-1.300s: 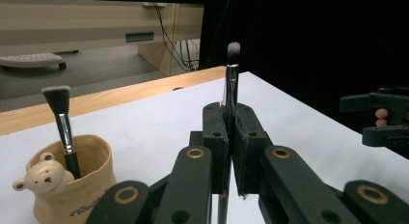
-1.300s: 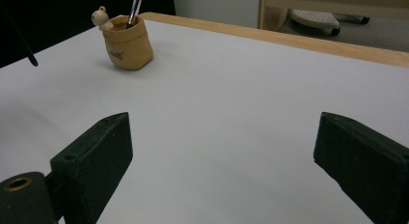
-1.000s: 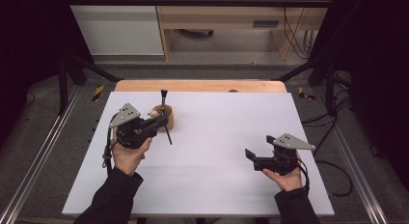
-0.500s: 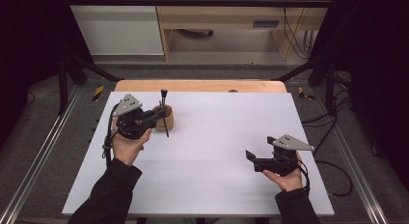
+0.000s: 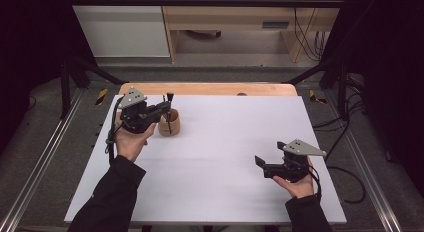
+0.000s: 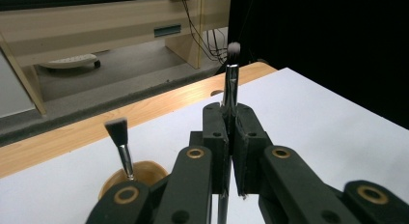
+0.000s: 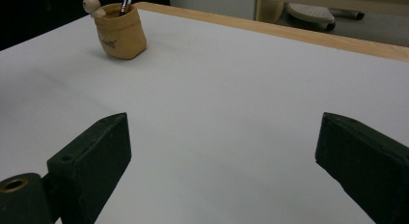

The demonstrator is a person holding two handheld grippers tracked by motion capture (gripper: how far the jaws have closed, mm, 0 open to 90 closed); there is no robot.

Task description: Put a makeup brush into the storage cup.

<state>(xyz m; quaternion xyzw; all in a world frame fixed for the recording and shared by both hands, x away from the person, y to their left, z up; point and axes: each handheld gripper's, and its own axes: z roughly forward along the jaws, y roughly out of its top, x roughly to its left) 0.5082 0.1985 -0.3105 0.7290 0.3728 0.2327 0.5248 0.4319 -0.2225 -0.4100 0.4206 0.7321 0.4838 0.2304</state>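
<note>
The left gripper point(image 6: 230, 151) pinches a round-tipped makeup brush point(image 6: 231, 79) upright just beside the tan cup point(image 5: 169, 123), which holds another brush point(image 6: 120, 142). The right gripper point(image 7: 222, 151) rests well apart, jaws spread, empty.

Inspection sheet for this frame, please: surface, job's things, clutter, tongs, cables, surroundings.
Surface: white tabletop, wooden strip along its far edge.
Job's things: tan holder cup far left, with a flat-topped brush standing in it; a second, round-tipped brush is clamped upright in the left tongs.
Clutter: nothing seen on the white top.
Tongs: left tongs shut on the round-tipped brush, beside the cup; right tongs open, jaws wide apart, nothing between them, low over the near right of the table.
Cables: one trails from each tongs; more hang by the wooden desk behind.
Surroundings: dark frame rails, grey floor, yellow-and-black markers by the far corners.
</note>
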